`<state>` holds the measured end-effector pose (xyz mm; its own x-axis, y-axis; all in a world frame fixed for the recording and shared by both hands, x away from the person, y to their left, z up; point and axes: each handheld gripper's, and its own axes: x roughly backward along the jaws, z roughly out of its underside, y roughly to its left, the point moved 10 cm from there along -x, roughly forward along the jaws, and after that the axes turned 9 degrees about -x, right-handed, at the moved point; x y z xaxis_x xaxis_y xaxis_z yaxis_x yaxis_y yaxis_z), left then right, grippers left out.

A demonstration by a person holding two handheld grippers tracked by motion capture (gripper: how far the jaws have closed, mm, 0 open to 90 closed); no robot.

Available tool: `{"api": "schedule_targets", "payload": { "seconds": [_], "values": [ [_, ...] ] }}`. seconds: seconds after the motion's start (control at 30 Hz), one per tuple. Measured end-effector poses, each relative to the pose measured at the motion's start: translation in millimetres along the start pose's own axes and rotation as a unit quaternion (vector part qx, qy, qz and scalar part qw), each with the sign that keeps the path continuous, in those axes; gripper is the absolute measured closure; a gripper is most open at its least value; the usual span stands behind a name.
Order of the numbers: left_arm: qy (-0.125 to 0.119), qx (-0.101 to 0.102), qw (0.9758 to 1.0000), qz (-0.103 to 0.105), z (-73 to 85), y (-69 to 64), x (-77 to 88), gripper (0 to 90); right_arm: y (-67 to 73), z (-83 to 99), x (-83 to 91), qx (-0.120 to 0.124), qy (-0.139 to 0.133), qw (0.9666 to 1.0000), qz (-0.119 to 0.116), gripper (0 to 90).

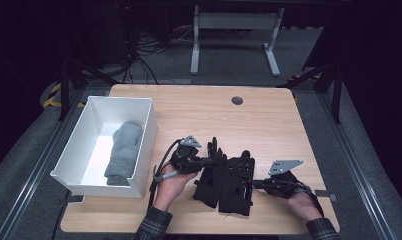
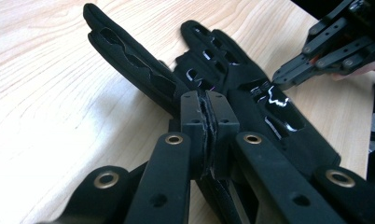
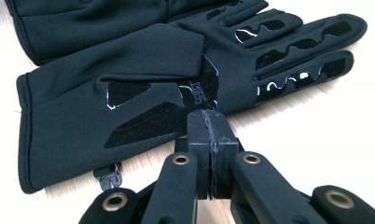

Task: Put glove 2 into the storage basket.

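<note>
Two black gloves lie side by side on the wooden table, the left glove and the right glove. My left gripper is shut at the left glove's edge. In the left gripper view its jaws press together on a thin fold of that glove, whose fingers stand raised on edge. My right gripper is shut, its tip at the right glove's near edge, which lies flat. In the right gripper view the right gripper shows nothing between its pads. The right gripper touches the right glove.
A white bin stands at the table's left with a rolled grey cloth inside. A round cable hole sits near the far edge. Bare wood lies beyond the gloves and to their right.
</note>
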<state>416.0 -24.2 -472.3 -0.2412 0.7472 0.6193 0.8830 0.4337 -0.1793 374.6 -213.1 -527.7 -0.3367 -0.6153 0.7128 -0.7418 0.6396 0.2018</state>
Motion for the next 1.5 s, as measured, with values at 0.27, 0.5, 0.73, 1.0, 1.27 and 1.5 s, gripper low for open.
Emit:
{"api": "schedule_targets", "payload": {
  "seconds": [0.27, 0.5, 0.73, 1.0, 1.27, 1.5],
  "values": [
    [0.001, -0.003, 0.9999, 0.012, -6.6, -6.9, -1.1, 87.5, 6.0, -7.4, -10.2, 0.006, 0.003, 0.9999, -0.01, 90.0],
    [0.003, -0.009, 0.9997, 0.023, -11.9, -14.7, -5.1, 87.6, 16.9, -15.7, -23.2, 0.013, 0.004, 0.9996, -0.026, 90.0],
    [0.013, -0.016, 0.9994, 0.03, -13.3, -21.3, -16.5, 87.6, 25.4, -23.4, -34.1, 0.023, 0.008, 0.9992, -0.032, 90.0],
    [0.026, -0.013, 0.9991, 0.033, -8.6, -23.9, -28.5, 87.6, 30.9, -31.0, -43.2, 0.028, 0.006, 0.9991, -0.032, 90.0],
    [0.03, -0.002, 0.9988, 0.038, -2.5, -23.5, -41.0, 87.0, 33.4, -36.8, -49.9, 0.027, 0.005, 0.9991, -0.032, 90.0],
    [0.028, 0.006, 0.9984, 0.049, -1.5, -24.8, -48.6, 81.1, 33.2, -39.4, -51.3, 0.028, 0.001, 0.9992, -0.03, 90.0]
  ]
}}
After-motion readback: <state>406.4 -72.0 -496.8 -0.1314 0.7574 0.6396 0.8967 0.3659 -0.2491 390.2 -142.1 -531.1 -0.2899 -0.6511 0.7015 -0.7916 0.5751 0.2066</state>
